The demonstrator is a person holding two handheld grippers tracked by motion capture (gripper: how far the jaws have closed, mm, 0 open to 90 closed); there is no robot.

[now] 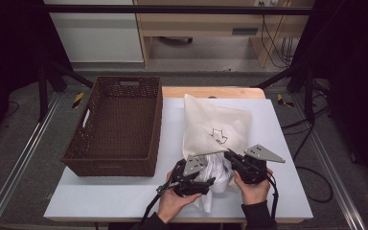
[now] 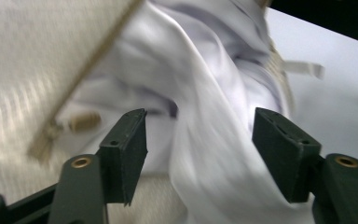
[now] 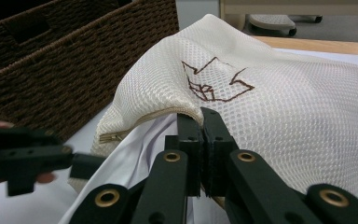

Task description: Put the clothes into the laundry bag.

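Cream mesh bag (image 3: 284,107) with brown emblem, white cloth (image 2: 205,116), dark-brown woven basket (image 1: 117,127).

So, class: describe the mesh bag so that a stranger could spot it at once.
On the white table, right of the brown wicker basket, lies a cream mesh bag. Unlike the plain white cloth spilling from its zipped mouth, it bears a brown line drawing.

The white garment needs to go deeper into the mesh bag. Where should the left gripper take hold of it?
Probably the thick fold of the white garment hanging out below the mesh bag mouth, approached from the near side. It already lies between the open left gripper pads, while the right gripper pinches the bag's rim.
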